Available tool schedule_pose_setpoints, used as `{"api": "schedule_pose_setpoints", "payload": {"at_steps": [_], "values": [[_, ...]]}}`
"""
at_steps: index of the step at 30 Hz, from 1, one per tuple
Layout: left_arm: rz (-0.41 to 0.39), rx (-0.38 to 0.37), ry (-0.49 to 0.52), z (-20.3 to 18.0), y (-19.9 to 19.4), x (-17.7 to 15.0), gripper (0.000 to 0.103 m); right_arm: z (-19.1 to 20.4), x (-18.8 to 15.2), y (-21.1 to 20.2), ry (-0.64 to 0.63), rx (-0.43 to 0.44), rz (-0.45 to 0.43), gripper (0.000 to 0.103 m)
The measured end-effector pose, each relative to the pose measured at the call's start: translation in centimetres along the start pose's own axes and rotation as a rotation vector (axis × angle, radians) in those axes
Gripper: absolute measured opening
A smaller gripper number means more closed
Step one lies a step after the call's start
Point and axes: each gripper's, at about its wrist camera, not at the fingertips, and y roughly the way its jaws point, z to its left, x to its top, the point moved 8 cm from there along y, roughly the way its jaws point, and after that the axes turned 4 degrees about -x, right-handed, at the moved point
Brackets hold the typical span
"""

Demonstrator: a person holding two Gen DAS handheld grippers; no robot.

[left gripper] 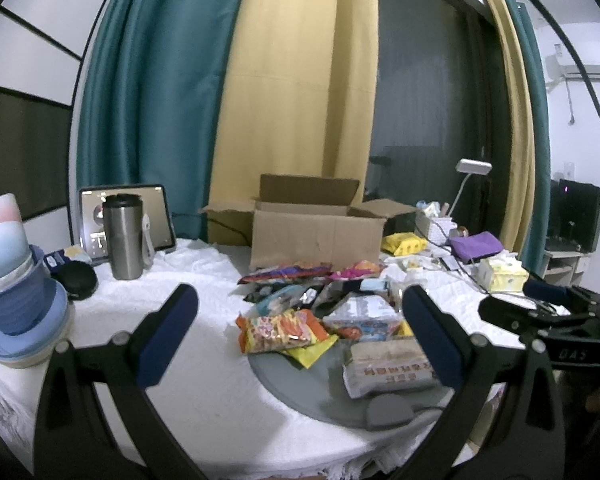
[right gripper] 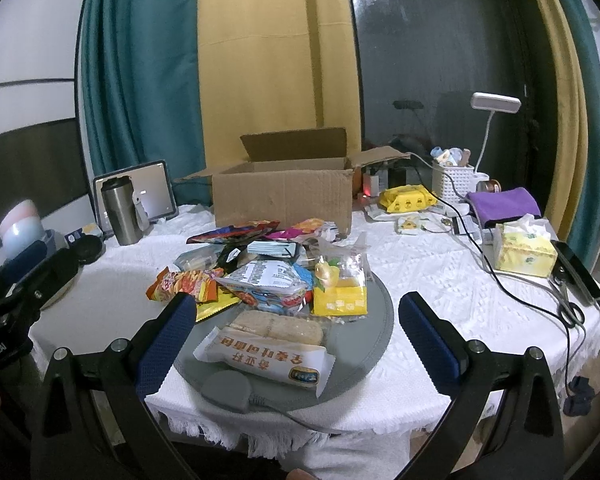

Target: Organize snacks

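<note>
The left gripper (left gripper: 300, 316) has its fingers (left gripper: 168, 332) spread wide and they hold nothing; they touch nothing. The right gripper (right gripper: 298, 320) is the same: fingers (right gripper: 430, 340) wide apart, empty, hanging above the near edge of the bench (right gripper: 440, 272). Both grippers point forward and a little down, toward the snacks (right gripper: 268, 264) and the box (right gripper: 284, 196) behind them. The left gripper shows at the left edge of the right view, so the two stand side by side, apart from each other.

The snacks lie in a loose pile on a grey mat (right gripper: 376, 320) in the middle of the bench, just in front of the box. The nearest one is a white pack (right gripper: 268, 356), and its long axis runs roughly left to right, slightly slanted, between the right fingers as the camera sees it. Behind it lie an orange bag (right gripper: 184, 284) at the left and a yellow pack (right gripper: 340, 300) at the right. The packs further back overlap, and I cannot tell them well one from another.

The box is open, with its flaps turned outward. A steel cup (left gripper: 123, 236) stands left of it.
</note>
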Motion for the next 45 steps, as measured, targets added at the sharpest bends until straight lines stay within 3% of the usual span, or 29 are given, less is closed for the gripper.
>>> {"api": "schedule_pose_setpoints", "payload": {"at_steps": [13,32,41,45], "values": [[0.180,0.053,-0.039,2.8,7.6,-3.8,0.103,-1.0,-1.1,6.3,-0.002,-0.006,0.120,0.103],[0.374,0.064,-0.002,3.3,18.7,-4.8,0.103,-6.4,-1.7,15.5,0.082,-0.054,0.257,0.103],[0.486,0.079,0.025,4.4,23.3,-5.3,0.102,-7.8,-1.6,19.2,0.124,-0.018,0.311,0.103],[0.543,0.081,0.050,4.9,24.4,-6.2,0.088,-7.6,-2.0,20.4,0.132,0.013,0.344,0.103]]}}
